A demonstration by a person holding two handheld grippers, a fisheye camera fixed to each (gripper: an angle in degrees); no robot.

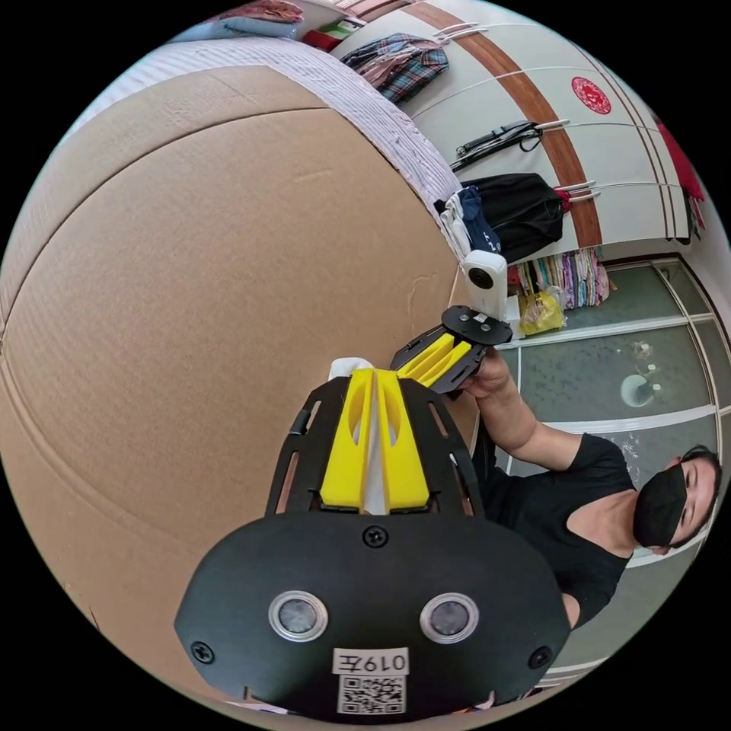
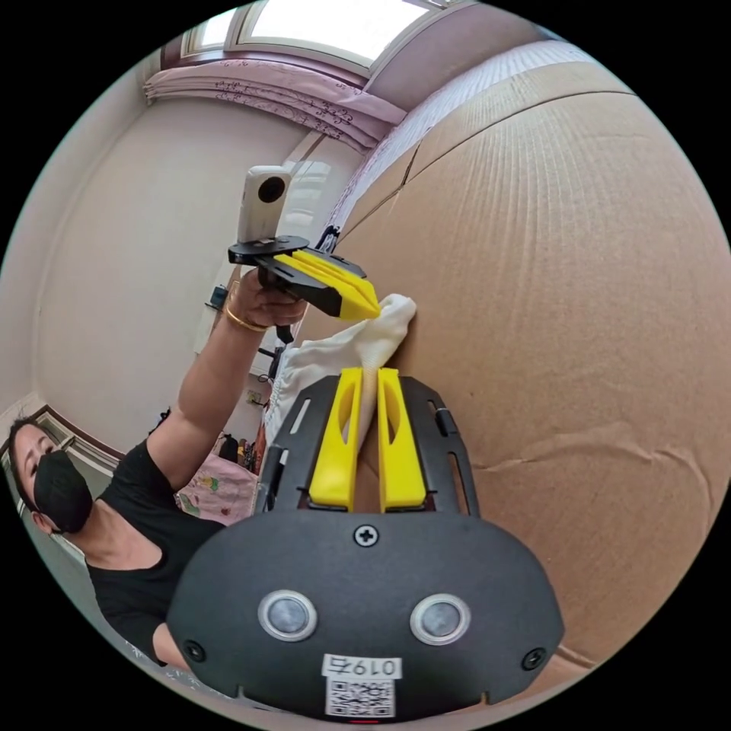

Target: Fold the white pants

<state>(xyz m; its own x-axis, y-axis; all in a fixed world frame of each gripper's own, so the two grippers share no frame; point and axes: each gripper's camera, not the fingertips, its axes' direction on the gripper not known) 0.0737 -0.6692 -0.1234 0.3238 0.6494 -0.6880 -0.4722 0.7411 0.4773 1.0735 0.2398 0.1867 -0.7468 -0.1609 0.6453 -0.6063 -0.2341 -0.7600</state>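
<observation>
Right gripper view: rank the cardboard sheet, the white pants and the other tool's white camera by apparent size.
1. Cardboard sheet, largest by far.
2. White pants.
3. White camera on the left tool.
Apparent size only; nearness skews it.

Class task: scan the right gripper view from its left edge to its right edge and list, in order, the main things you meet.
Person's masked head → raised forearm → left gripper clamped on the white pants → right gripper, also clamped on them → cardboard sheet.
</observation>
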